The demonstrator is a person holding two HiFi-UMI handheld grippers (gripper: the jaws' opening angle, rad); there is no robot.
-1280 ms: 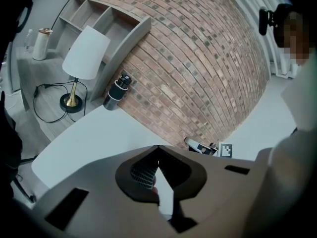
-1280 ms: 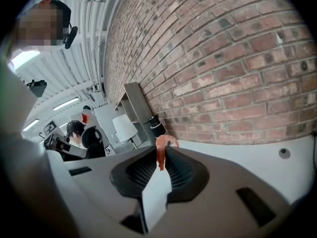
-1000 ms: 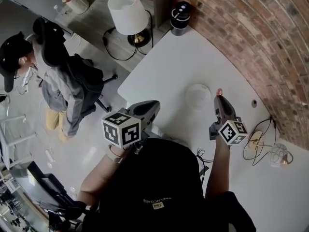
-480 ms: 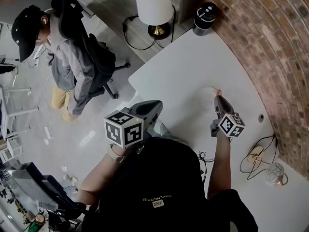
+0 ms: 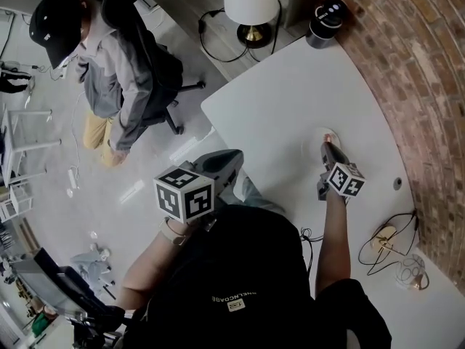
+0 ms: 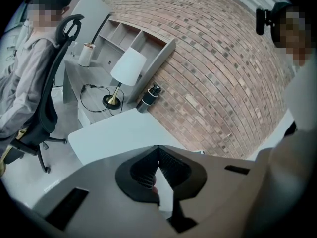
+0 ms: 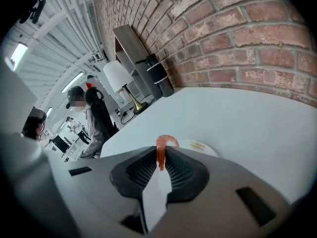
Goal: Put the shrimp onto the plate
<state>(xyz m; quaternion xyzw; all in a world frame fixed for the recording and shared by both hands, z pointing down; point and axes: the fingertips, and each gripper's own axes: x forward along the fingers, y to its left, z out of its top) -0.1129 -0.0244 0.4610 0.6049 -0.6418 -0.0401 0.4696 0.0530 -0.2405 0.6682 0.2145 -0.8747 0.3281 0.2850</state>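
Observation:
A small orange shrimp (image 7: 162, 148) is pinched between the jaws of my right gripper (image 7: 161, 158), curling up above the tips. In the head view the same shrimp (image 5: 329, 139) shows at the tip of the right gripper (image 5: 327, 147), over the near edge of a white plate (image 5: 317, 138) on the white table (image 5: 290, 100). The plate (image 7: 195, 147) lies just beyond the jaws in the right gripper view. My left gripper (image 5: 231, 160) hangs off the table's left edge, jaws together with nothing between them (image 6: 158, 155).
A brick wall (image 5: 414, 71) borders the table on the right. A black cylinder (image 5: 325, 17) stands at the far corner, a white lamp (image 5: 251, 2) beyond it. Cables and small objects (image 5: 389, 242) lie at the near right. A person in a cap (image 5: 102, 49) stands by a chair left.
My right gripper has carried the shrimp forward to the plate's near edge. The head camera has shifted, so the scene sits differently. The left gripper stays in place.

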